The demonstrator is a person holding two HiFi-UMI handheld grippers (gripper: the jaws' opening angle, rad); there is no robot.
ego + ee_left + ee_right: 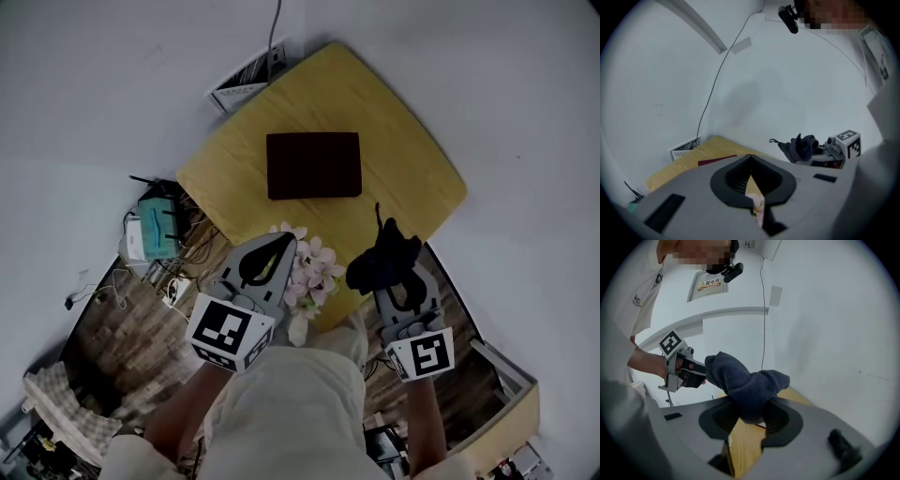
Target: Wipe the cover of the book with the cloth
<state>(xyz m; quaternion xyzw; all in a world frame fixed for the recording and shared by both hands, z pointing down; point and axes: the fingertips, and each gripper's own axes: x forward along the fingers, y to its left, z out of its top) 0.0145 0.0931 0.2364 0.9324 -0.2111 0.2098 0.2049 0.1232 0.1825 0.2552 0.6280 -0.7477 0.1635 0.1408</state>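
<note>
A dark maroon book (314, 165) lies flat and closed in the middle of the yellow table (403, 159). My right gripper (389, 272) hovers over the table's near edge, shut on a bunched dark blue cloth (382, 255) that bulges above its jaws (745, 380). My left gripper (279, 240) is held beside it, at the near left of the book, its jaws shut with nothing between them (750, 159). The left gripper view catches a sliver of the book (715, 161) past the jaw tips and the cloth (801, 147) off to the right.
Pale pink flowers (311, 267) in a white vase (298, 328) stand between the two grippers at the table's near edge. A teal device (157, 230) and tangled cables lie on the floor at left. White walls close in behind the table, with a vent panel (239, 89).
</note>
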